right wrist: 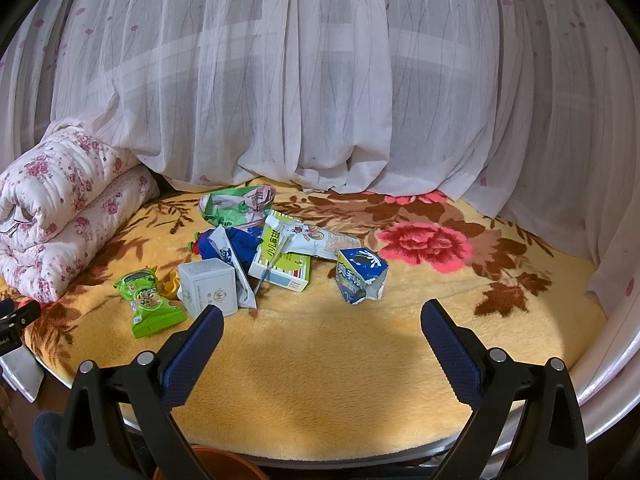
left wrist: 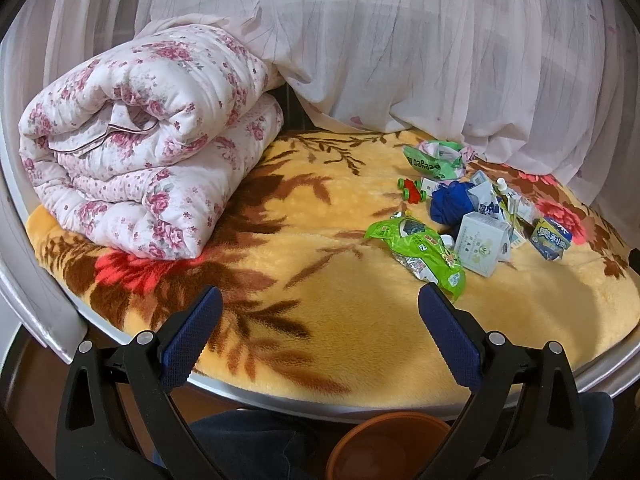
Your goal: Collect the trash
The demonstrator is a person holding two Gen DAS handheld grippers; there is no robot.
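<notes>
Both units idle, nothing grasped. Left hand-held gripper (left wrist: 320,312) jaws spread wide, empty, low centre of its view. Right hand-held gripper (right wrist: 322,330) likewise spread and empty.

Trash pile sits on the bed blanket (right wrist: 320,380), centre-left in right view, right of centre in left view.

- Green snack wrapper (right wrist: 150,300), nearest edge of the pile: thin film, light, likely slippery and crinkly. Pinch a crimped end seam.
- White box (right wrist: 208,286), touching the left fingertip in frame: light card, crushable. Take across two opposite faces, gently.
- Torn blue carton (right wrist: 360,276), just right of the pile: soft, already split. Grip at the intact corner fold.
- Brown bin (left wrist: 386,446), bottom of left view, is the probable drop point.
</notes>
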